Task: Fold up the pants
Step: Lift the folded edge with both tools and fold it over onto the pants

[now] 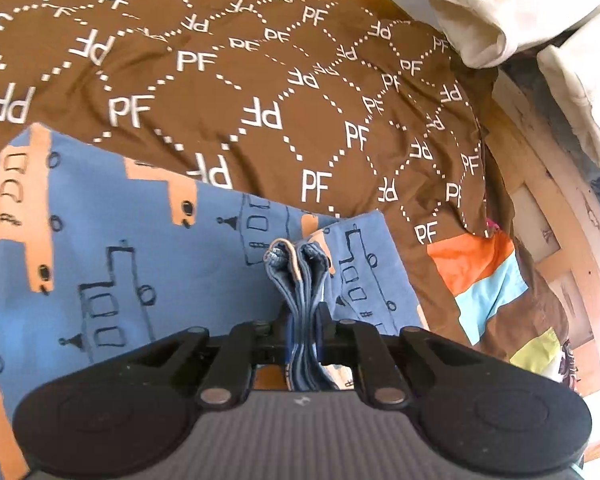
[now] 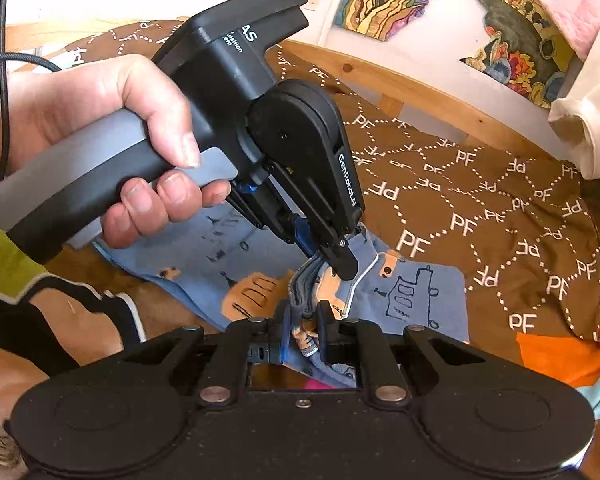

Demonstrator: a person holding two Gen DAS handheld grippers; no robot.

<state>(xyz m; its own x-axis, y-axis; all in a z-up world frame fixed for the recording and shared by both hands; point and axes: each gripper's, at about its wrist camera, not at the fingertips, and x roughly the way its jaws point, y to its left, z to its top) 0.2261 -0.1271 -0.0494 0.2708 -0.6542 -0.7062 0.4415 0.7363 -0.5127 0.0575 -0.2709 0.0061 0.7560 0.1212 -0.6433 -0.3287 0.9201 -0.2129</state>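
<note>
The left gripper (image 1: 303, 316) has its jaws drawn nearly together, clamped on a thick bunch of layered blue fabric that stands up between the pads, its rolled hem showing a pale orange edge. That bunch belongs to the pants (image 1: 100, 248), soft blue cotton printed with dark outline trains and orange blocks, which spread flat to the left of and beyond the jaws.

The right gripper (image 2: 305, 322) is likewise closed down to a narrow gap, pinching a crumpled fold of the same pants (image 2: 420, 292) close beside the left gripper's (image 2: 342, 264) grip. A hand (image 2: 100, 136) wraps the left tool's grey-and-black handle.

Under the pants lies a brown blanket (image 1: 260, 80), lightly wrinkled, with white dotted hexagons and "PF" letters. Beyond it runs a wooden bed frame (image 2: 400, 80), with cream cloth (image 1: 500, 12) at the far corner.
</note>
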